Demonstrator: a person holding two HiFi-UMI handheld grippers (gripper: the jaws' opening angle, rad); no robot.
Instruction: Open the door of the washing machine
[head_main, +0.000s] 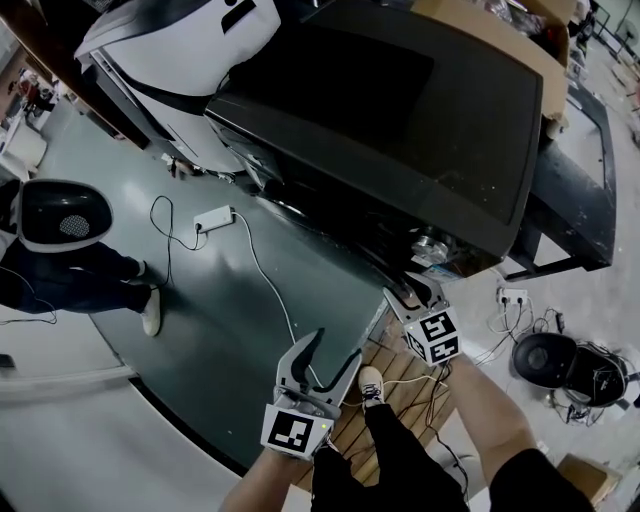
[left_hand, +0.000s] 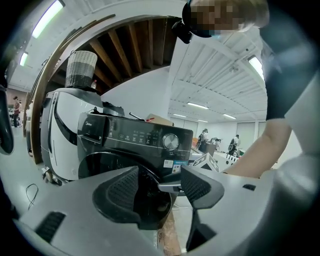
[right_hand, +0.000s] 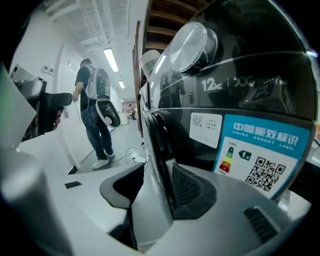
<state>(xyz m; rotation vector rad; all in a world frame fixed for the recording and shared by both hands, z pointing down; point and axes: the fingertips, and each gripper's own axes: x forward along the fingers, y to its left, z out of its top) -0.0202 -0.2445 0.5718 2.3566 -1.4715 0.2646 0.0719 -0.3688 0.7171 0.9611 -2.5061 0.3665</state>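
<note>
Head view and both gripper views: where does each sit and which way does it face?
Head view: on the person's head, looking steeply down at the washing machine; shows both forearms, left claw, right claw.
Left gripper view: on the left claw, facing the machine's front; jaws apart, person's arm at right.
Right gripper view: on the right claw, close against the door edge, which stands between its jaws.
Shared: all see the machine.

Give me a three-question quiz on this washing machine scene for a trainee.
1. True or false: the left tool has its jaws apart, gripping nothing.
2. What stands between the jaws of the right tool? A) the door's edge B) a towel C) a bottle
3. Fill in: the white power strip lies on the ____.
Key: 1 true; 2 A; 3 floor.
</note>
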